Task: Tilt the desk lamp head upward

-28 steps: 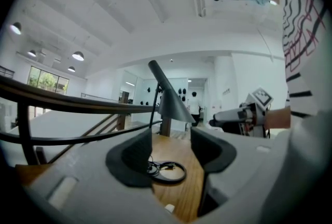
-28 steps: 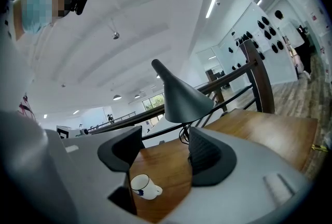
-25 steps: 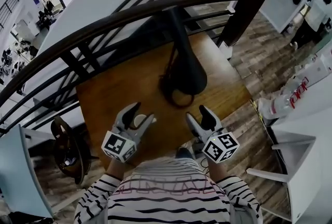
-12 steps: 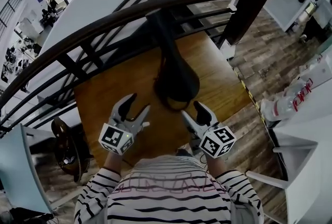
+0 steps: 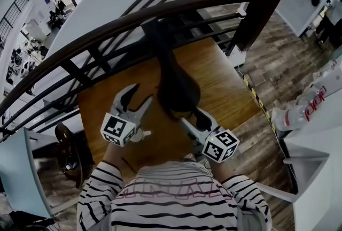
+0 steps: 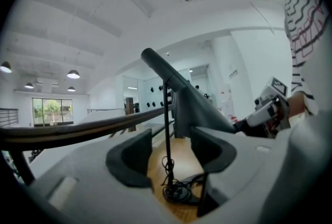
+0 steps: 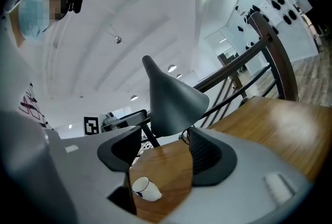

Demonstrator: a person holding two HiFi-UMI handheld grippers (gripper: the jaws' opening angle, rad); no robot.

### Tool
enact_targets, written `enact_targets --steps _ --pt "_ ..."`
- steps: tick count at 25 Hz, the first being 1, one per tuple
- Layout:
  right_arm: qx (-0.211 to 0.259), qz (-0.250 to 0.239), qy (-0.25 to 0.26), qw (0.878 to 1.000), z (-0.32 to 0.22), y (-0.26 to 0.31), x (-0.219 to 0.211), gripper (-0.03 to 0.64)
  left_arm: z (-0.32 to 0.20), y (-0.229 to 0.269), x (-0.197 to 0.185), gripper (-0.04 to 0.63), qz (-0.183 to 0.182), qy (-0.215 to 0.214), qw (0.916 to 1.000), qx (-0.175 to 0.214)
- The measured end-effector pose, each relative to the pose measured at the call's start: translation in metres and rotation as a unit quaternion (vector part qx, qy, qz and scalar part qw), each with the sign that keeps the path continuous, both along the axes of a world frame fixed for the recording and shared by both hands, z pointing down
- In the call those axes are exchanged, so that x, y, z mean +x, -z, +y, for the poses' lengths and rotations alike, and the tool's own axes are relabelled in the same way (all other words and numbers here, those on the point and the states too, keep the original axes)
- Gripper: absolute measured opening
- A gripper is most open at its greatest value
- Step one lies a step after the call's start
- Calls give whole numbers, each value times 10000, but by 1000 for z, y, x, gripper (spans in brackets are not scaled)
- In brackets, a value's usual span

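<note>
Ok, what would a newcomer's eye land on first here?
The dark cone-shaped lamp head at the middle of the wooden desk, with the left gripper and right gripper open on either side of it. Next, a small white cup lying on its side by the left gripper.

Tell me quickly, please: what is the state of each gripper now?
Left gripper: open, jaws apart, holding nothing.
Right gripper: open, holding nothing; the lamp head is just ahead of its jaws.

Table (image 5: 230, 91) bears lamp (image 5: 176, 88) (railing (image 5: 107, 27) behind); cup (image 7: 145, 189) left of lamp.
</note>
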State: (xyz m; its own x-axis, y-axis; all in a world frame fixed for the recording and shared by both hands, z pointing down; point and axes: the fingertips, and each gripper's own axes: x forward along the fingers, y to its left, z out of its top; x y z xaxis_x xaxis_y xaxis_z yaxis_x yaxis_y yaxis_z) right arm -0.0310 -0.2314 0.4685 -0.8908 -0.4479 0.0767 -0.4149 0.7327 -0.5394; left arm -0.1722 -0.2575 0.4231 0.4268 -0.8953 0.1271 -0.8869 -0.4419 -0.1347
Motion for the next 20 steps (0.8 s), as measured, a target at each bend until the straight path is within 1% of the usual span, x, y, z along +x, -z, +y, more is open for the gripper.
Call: enact_targets --steps 5,9,13,16,20 --pt "-105 -126 -3 9999 -5 -5 4 276 -24 -12 -3 229 -345 -29 9993 -124" --pt "-141 -256 -13 9996 -7 -3 8 276 -40 -24 3 229 -601 -213 9976 -252" --pt "-132 -339 42 9993 -4 0 9 276 -53 -36 11 229 -684 -513 9959 -310" --pt "-129 -361 26 9993 -5 -1 10 276 -63 -48 14 229 -719 -651 9942 -462" --pt "-125 -363 -22 9993 -4 1 11 276 -70 -62 18 229 -655 -826 9924 -640"
